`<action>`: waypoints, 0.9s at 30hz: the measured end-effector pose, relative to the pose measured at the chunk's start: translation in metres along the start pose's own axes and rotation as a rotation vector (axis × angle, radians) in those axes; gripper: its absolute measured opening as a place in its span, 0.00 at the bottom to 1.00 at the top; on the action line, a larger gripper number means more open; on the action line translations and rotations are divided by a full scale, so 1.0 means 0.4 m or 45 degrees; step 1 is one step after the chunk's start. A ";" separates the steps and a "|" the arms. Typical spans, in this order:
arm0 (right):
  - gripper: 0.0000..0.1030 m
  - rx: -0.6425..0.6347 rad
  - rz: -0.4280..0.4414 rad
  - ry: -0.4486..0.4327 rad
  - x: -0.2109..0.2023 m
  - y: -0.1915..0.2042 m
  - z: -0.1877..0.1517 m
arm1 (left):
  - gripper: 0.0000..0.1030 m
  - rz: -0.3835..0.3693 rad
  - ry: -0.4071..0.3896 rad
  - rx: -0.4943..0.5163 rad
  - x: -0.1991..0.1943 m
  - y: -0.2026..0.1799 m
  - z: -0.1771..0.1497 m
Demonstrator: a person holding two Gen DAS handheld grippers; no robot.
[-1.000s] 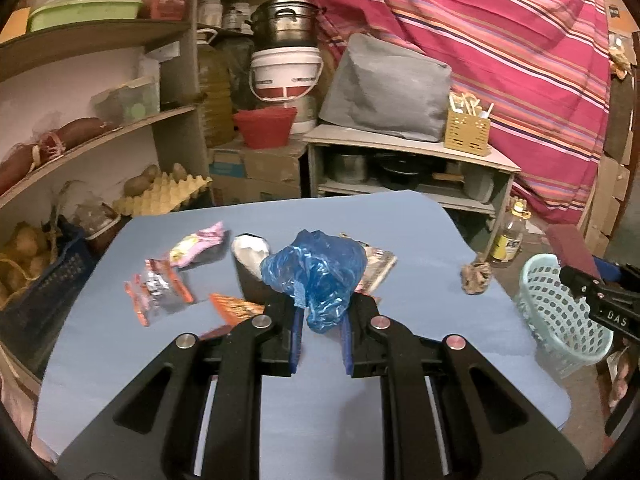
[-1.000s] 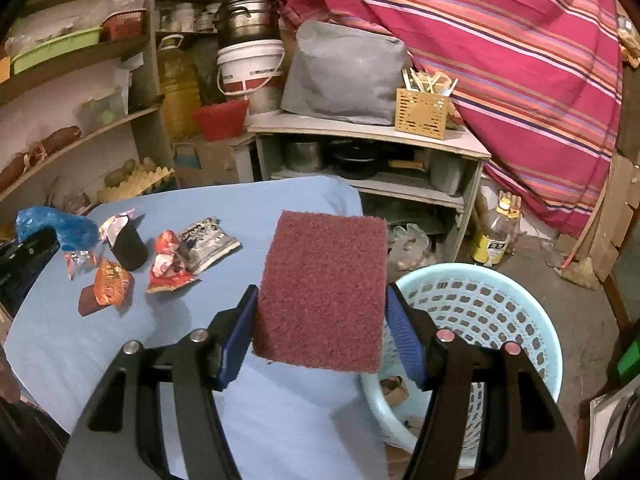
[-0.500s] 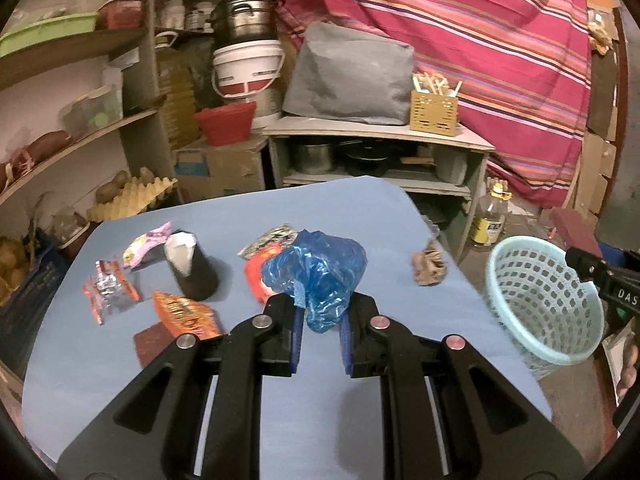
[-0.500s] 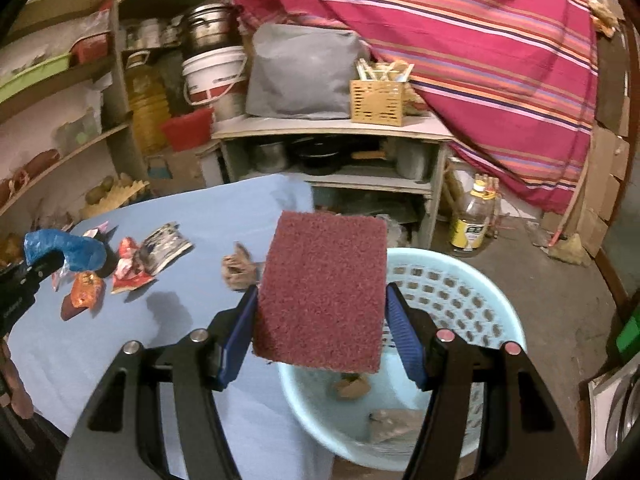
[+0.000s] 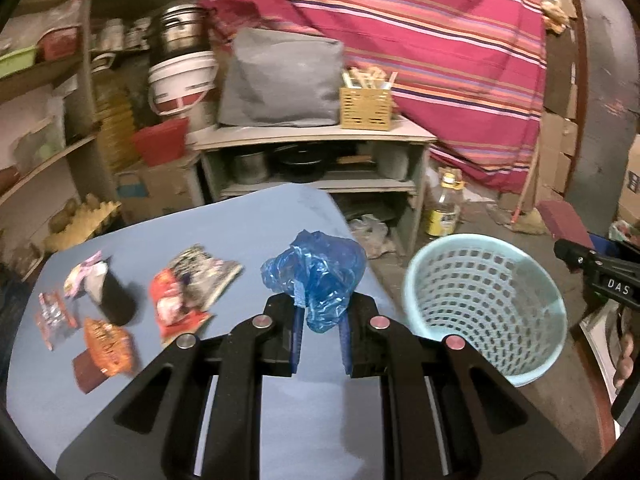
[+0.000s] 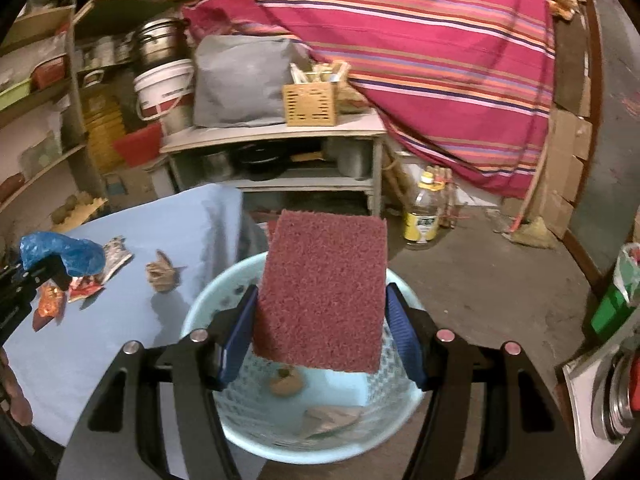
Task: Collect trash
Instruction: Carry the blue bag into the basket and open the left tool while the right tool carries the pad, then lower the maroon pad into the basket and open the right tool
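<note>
Your right gripper [image 6: 320, 340] clamps a maroon scouring pad [image 6: 322, 292] directly above the pale blue basket [image 6: 200, 312], while your left gripper [image 5: 320, 336], jaws nearly together, pinches a crumpled blue plastic bag [image 5: 316, 276] over the table [image 5: 248, 224]. Farther out on the table lie snack wrappers [image 5: 192, 284] and a dark cup [image 5: 114, 300]; the basket stands on the floor just beside the table's edge

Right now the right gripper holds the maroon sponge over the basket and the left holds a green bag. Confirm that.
Not quite: the bag in the left gripper is blue, as the left wrist view shows. The right gripper does hold the maroon sponge over the basket.
</note>
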State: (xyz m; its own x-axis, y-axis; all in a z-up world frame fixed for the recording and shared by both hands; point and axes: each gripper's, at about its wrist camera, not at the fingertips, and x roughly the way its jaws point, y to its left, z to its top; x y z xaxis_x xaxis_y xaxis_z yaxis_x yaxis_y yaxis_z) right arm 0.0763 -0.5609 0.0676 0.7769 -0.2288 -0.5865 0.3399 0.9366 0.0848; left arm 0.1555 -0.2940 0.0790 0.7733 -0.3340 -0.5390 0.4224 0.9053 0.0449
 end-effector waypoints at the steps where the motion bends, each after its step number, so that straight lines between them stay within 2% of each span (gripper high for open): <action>1: 0.61 0.008 -0.012 0.003 0.000 -0.016 -0.001 | 0.13 -0.021 -0.004 0.016 0.004 -0.021 0.006; 10: 0.61 0.066 -0.062 0.037 0.027 -0.098 -0.013 | 0.13 -0.154 0.002 0.076 0.057 -0.160 0.035; 16: 0.61 0.089 -0.057 0.065 0.061 -0.111 -0.019 | 0.13 -0.233 0.055 0.078 0.117 -0.221 0.040; 21: 0.61 0.082 -0.058 0.073 0.075 -0.105 -0.018 | 0.18 -0.272 0.114 0.063 0.176 -0.255 0.042; 22: 0.61 0.082 -0.058 0.074 0.078 -0.105 -0.017 | 0.20 -0.276 0.126 0.066 0.187 -0.260 0.041; 25: 0.61 0.088 -0.062 0.080 0.085 -0.104 -0.016 | 0.37 -0.268 0.148 0.079 0.217 -0.276 0.038; 27: 0.61 0.091 -0.063 0.088 0.092 -0.103 -0.017 | 0.63 -0.253 0.149 0.083 0.220 -0.273 0.037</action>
State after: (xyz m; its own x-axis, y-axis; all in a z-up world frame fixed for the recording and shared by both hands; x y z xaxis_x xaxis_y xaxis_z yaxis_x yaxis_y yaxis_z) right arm 0.0874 -0.6061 0.0368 0.7206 -0.2535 -0.6453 0.4161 0.9027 0.1099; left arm 0.1845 -0.4263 0.0391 0.6135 -0.4681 -0.6360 0.5934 0.8047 -0.0199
